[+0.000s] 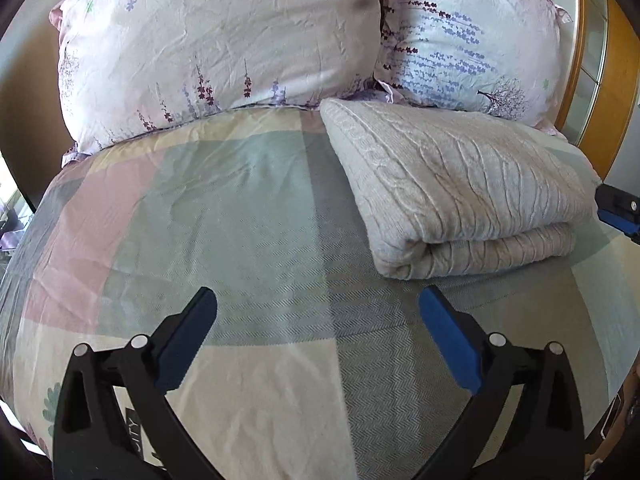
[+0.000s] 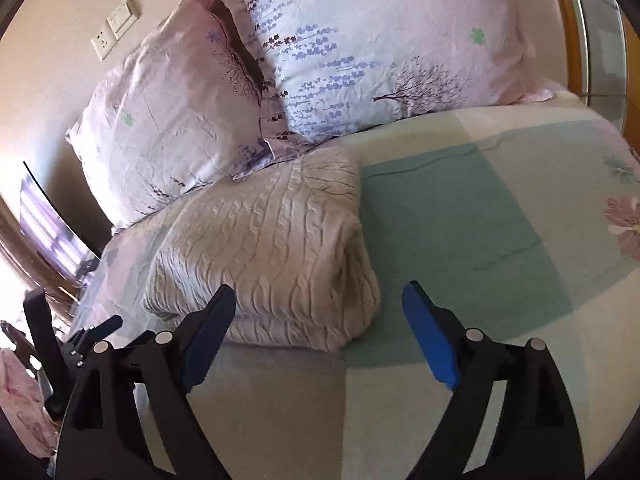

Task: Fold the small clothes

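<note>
Sweater (image 1: 452, 184), one beige cable-knit piece folded into a thick rectangle, lies on the right half of a bed, its long axis running from the near edge toward the pillows and its rounded fold facing the near side. One checked bedspread (image 1: 224, 216) in pink, green, grey and cream lies under it. Two floral pillows stand at the far end: the left pillow (image 1: 208, 44) and the right pillow (image 1: 472, 36), whose lower edge meets the sweater's far end. The left gripper (image 1: 318, 300) hovers over bare bedspread, near and left of the sweater, its jaws wide apart and holding nothing. The right gripper (image 2: 318, 294) hovers at the sweater's near right corner, jaws likewise spread and empty. One wall socket panel (image 2: 116, 26) shows behind the pillows.
</note>
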Available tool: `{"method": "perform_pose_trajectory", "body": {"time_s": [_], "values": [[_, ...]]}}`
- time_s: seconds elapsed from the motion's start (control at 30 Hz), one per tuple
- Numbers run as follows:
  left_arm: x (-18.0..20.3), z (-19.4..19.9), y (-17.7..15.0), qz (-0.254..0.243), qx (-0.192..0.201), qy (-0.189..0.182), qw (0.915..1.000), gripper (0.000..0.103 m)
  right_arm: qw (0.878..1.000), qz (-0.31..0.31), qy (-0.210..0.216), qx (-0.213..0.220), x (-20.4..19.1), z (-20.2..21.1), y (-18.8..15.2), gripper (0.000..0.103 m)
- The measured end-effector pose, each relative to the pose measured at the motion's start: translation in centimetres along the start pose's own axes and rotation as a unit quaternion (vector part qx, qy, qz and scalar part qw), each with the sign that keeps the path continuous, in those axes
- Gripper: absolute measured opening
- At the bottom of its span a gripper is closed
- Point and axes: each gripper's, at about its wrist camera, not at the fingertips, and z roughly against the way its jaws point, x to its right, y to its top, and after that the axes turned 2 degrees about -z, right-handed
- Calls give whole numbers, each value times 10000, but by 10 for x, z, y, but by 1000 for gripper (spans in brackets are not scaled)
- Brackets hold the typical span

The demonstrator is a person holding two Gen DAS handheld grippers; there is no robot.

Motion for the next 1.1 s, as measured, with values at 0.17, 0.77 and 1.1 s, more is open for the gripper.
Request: {"method": "perform_pose_trajectory", "body": {"time_s": [0.17,0.77,1.1], "values": [[20,-15,-5,-139,-301,143,9993,101,9919,636,-1027,-399,-17,-26,-36,93],[19,-22,-6,-42,-459,39,9989,101,9817,889,-1560,-631,-29,-49,-53,102],[19,-22,-6,-40,-458,38,9989,101,9817,885,-1561,-631,-30,-51,-53,102]]}}
